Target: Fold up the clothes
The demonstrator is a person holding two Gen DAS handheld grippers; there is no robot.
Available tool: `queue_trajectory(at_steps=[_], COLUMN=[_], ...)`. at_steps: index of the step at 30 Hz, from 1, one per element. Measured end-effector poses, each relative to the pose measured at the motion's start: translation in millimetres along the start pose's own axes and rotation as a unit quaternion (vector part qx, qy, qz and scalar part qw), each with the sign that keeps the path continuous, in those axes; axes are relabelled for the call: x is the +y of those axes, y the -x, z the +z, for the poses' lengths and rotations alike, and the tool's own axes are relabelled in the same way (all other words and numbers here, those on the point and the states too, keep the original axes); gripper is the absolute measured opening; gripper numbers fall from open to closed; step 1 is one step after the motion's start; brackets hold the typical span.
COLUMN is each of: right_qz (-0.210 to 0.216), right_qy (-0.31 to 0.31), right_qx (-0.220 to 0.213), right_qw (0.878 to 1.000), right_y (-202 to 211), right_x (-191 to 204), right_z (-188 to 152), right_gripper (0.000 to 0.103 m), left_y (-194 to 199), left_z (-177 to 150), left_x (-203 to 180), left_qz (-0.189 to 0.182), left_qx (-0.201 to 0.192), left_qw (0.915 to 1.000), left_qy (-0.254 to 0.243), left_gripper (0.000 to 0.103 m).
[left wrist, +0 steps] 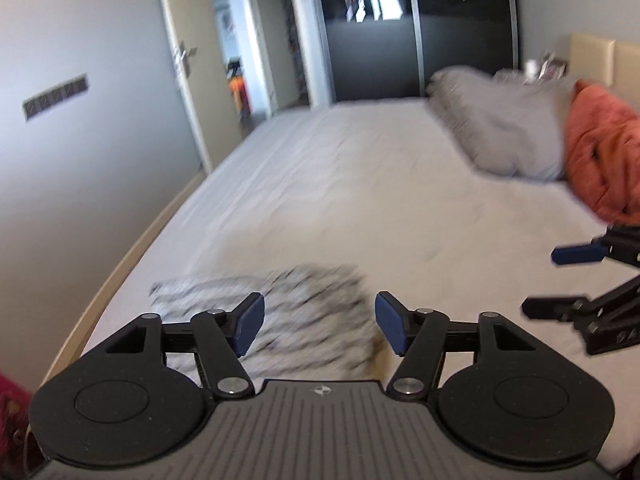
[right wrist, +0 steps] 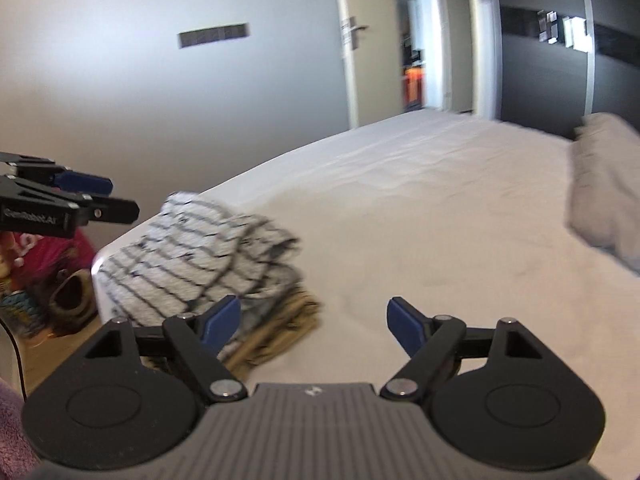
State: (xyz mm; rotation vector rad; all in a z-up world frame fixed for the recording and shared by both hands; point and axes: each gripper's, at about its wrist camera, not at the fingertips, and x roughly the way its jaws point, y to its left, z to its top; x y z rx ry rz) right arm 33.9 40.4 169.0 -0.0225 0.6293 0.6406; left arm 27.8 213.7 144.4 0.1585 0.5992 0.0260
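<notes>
A folded white garment with dark stripes (left wrist: 304, 292) lies near the corner of the bed (left wrist: 360, 184). In the right wrist view the striped garment (right wrist: 192, 256) rests on top of a tan folded piece (right wrist: 280, 332). My left gripper (left wrist: 320, 324) hovers above the striped garment, open, with nothing between its blue pads. My right gripper (right wrist: 314, 326) is also open and empty, raised over the sheet just right of the pile. Each gripper shows in the other's view: the right gripper (left wrist: 560, 280) at the right edge, the left gripper (right wrist: 116, 196) at the left edge.
A grey pillow (left wrist: 500, 128) and an orange blanket (left wrist: 604, 148) lie at the head of the bed. White sheet (right wrist: 440, 208) stretches between them and the pile. Pink and patterned items (right wrist: 48, 264) sit on the floor by the bed's corner. A door and a dark wardrobe stand beyond.
</notes>
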Motion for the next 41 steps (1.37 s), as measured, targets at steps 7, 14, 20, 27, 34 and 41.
queue_trajectory(at_steps=[7, 14, 20, 27, 34, 41], right_qz=[-0.122, -0.199, -0.246, -0.242, -0.255, -0.265], right_qy=[-0.033, -0.096, -0.109, -0.100, -0.107, -0.115], right_qx=[-0.043, -0.059, -0.043, -0.023, -0.018, -0.013], right_qw=[0.991, 0.973, 0.962, 0.965, 0.961, 0.957], right_y=[74, 119, 118, 104, 100, 103], right_x=[-44, -72, -85, -93, -108, -117], right_z=[-28, -75, -111, -135, -143, -148], right_gripper=[0.095, 0.097, 0.098, 0.098, 0.099, 0.099], left_y=[21, -5, -35, -58, -71, -78], left_z=[9, -25, -59, -78, -72, -63], left_x=[-81, -139, -178, -223, -245, -271], left_qz=[-0.051, -0.070, -0.058, -0.049, -0.051, -0.058], left_qx=[-0.091, -0.058, 0.004, 0.028, 0.036, 0.023], left_qw=[0.9943, 0.9922, 0.9953, 0.9983, 0.9979, 0.9966], left_qy=[0.022, 0.084, 0.077, 0.014, -0.017, -0.054], left_gripper=[0.078, 0.082, 0.082, 0.082, 0.082, 0.082])
